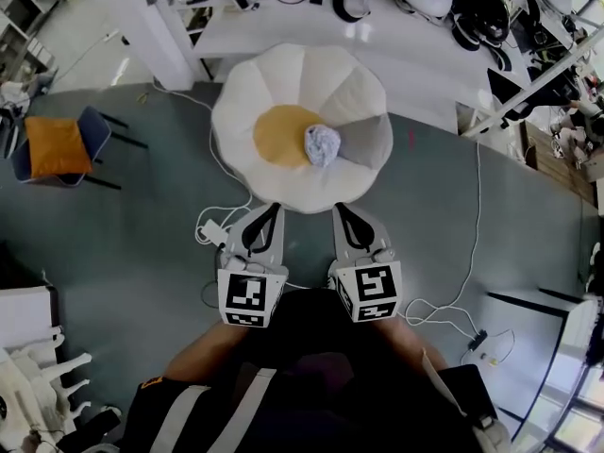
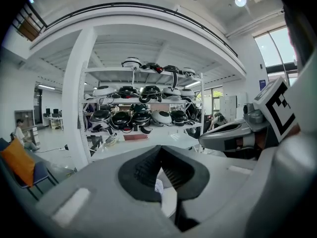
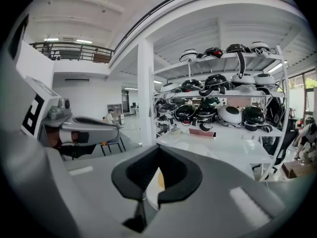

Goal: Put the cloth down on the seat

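A round white petal-shaped seat (image 1: pixel 363 92) with an orange cushion (image 1: pixel 278 135) stands on the grey floor ahead of me. On its middle, against the orange cushion's right edge, lies a crumpled pale cloth (image 1: pixel 323 144). My left gripper (image 1: pixel 276 208) and right gripper (image 1: pixel 338 208) hang side by side just short of the seat's near rim, both shut and empty. In the left gripper view the left gripper (image 2: pixel 159 150) has its jaws met at the tips, and a sliver of the cloth (image 2: pixel 158 186) shows below them. The right gripper (image 3: pixel 158 150) looks the same in its own view.
A blue chair with an orange cushion (image 1: pixel 57 144) stands far left. White cables and a plug block (image 1: pixel 212 229) lie on the floor by the seat's near-left side. Behind the seat are a white table (image 1: pixel 311 22), a pillar (image 1: pixel 156 26) and shelves of helmets (image 2: pixel 143 118).
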The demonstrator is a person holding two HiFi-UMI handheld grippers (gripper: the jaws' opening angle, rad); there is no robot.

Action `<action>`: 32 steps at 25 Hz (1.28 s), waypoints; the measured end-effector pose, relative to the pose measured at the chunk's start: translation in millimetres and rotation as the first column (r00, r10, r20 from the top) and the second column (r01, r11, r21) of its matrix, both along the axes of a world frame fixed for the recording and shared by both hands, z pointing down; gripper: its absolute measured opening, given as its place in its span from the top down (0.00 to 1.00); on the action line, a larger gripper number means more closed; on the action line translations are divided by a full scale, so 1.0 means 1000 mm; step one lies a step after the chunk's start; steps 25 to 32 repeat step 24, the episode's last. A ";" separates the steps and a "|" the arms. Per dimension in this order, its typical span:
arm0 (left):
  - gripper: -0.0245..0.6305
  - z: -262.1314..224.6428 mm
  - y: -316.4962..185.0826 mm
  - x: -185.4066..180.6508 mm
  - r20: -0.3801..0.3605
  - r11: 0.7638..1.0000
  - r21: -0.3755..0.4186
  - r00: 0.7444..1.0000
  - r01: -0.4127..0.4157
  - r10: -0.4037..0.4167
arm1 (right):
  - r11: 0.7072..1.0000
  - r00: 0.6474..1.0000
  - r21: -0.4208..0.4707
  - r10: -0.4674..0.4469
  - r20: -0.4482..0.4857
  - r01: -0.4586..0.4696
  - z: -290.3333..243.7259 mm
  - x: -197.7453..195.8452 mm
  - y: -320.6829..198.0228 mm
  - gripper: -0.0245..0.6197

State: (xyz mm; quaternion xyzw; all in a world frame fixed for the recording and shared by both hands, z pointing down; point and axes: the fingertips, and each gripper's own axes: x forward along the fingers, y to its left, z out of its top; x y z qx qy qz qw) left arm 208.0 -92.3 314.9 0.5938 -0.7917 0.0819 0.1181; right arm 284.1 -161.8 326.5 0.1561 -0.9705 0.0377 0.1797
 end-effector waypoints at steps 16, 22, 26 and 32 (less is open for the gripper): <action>0.96 -0.012 -0.011 0.031 0.032 1.000 0.007 0.999 0.011 -0.011 | 0.999 0.998 -0.002 -0.035 0.050 0.035 -0.011 0.019 -0.007 0.96; 0.96 -0.013 -0.011 0.031 0.019 0.999 0.004 0.999 0.035 -0.035 | 0.999 0.998 -0.011 -0.049 0.050 0.050 -0.012 0.020 -0.012 0.96; 0.96 -0.013 -0.010 0.030 0.017 0.999 0.002 0.999 0.042 -0.042 | 0.998 0.997 -0.010 -0.057 0.051 0.057 -0.013 0.018 -0.012 0.96; 0.96 -0.013 -0.010 0.030 0.017 0.999 0.002 0.999 0.042 -0.042 | 0.998 0.997 -0.010 -0.057 0.051 0.057 -0.013 0.018 -0.012 0.96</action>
